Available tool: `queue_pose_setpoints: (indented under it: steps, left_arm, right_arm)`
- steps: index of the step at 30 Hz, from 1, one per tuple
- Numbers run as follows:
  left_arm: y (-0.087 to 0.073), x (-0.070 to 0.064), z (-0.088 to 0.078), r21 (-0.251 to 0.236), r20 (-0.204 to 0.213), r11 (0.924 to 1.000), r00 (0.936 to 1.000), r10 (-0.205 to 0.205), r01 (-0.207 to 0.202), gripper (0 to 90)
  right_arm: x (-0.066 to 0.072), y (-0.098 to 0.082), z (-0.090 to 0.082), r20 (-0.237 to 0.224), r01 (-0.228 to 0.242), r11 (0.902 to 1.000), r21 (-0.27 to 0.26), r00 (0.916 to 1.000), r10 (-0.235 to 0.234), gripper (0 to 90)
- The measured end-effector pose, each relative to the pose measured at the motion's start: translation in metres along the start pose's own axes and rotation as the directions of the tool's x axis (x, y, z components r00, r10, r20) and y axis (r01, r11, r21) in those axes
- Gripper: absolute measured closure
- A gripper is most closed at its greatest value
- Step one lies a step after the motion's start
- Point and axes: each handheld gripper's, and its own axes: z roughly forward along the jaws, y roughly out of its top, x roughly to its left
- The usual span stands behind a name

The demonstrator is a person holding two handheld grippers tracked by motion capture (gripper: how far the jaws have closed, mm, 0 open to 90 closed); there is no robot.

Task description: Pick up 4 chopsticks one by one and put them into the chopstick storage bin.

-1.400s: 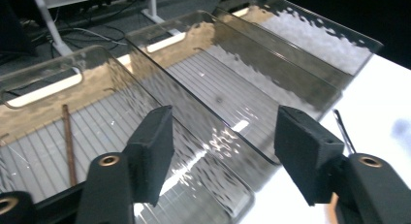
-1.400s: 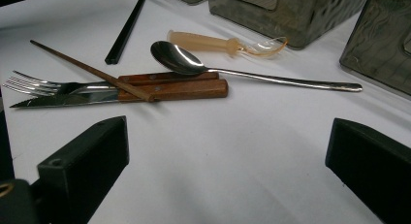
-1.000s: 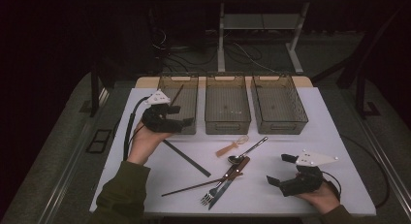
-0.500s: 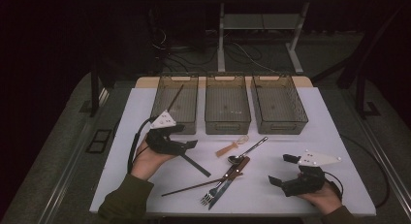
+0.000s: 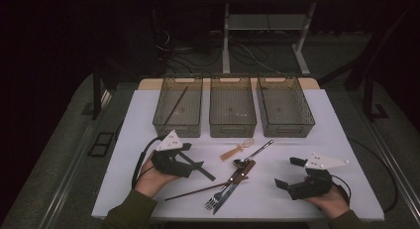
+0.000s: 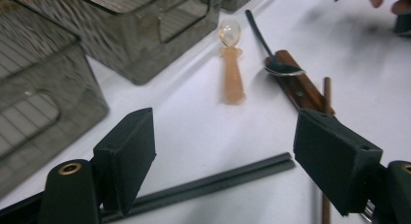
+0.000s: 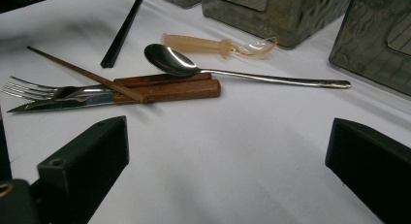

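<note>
My left gripper (image 5: 194,157) (image 6: 225,132) hovers low over the white table, jaws open. A black chopstick (image 5: 205,170) (image 6: 208,183) lies on the table between its pads, not gripped. To its right lie a brown chopstick (image 5: 203,190), a wooden-handled fork and knife (image 5: 229,185) (image 7: 165,88), a metal spoon (image 5: 251,155) (image 7: 179,61) and a small amber plastic spoon (image 5: 236,149) (image 6: 231,78). My right gripper (image 5: 287,172) (image 7: 228,151) rests open at the front right, empty, facing the cutlery.
Three smoky plastic bins stand in a row at the back: left (image 5: 177,131), middle (image 5: 232,130), right (image 5: 286,130). A dark chopstick (image 5: 176,105) lies slanted in the left bin. Bare white table (image 5: 322,115) spreads around the cutlery.
My left gripper has come back from the left bin toward the person and sunk to the black chopstick on the table. The right gripper has stayed put.
</note>
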Motion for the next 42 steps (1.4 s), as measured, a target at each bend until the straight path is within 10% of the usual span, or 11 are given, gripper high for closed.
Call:
queue_pose_setpoints:
  steps: [19,42]
  left_arm:
    - [-0.029,-0.021,-0.001,0.032,0.089,0.9994,0.996,0.009,-0.012,27.2]
    - [-0.028,-0.036,0.026,0.124,0.234,0.9865,0.9694,0.076,-0.107,64.5]
  right_arm:
    - [0.001,0.001,0.001,-0.006,-0.002,1.0,-0.001,1.0,0.002,1.5]
    - [0.002,0.002,0.004,-0.003,0.006,0.9999,0.01,1.0,-0.006,1.6]
